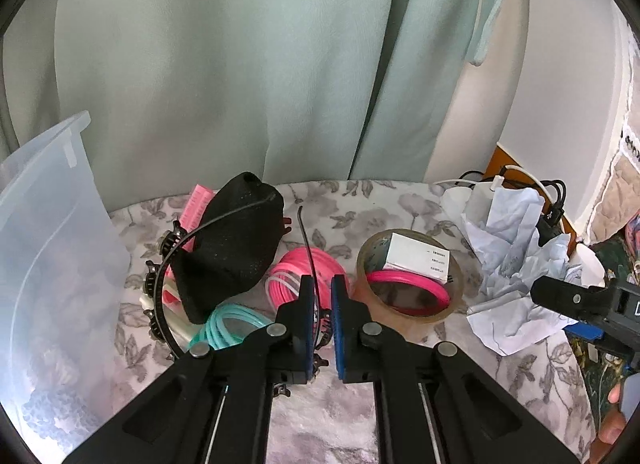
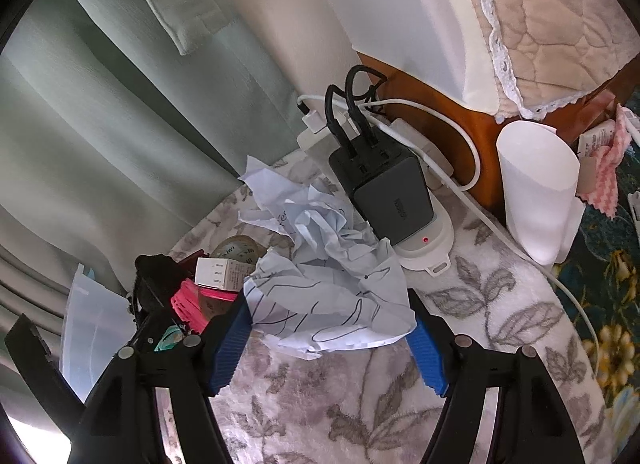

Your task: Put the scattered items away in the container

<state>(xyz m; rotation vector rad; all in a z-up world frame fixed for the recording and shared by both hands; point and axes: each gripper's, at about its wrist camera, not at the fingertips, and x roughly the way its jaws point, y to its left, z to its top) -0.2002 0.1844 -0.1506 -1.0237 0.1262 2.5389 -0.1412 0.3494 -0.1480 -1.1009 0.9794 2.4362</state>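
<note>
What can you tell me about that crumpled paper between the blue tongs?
The paper is a pale, bluish-white sheet, crumpled into a loose, spiky wad, with thin black line drawings and a few letters on it. It lies on the floral cloth, reaching back toward the black charger. The right tongs stand open with a blue pad on either side of its near edge; whether the pads touch it I cannot tell. In the left view the same wad sits right of the tape roll.

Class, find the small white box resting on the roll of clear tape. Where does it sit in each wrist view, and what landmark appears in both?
Left wrist view: the white box lies right of centre, on the tape roll.
Right wrist view: the box is left of centre, partly behind the crumpled paper.
Shared landmark: the crumpled paper.
</note>
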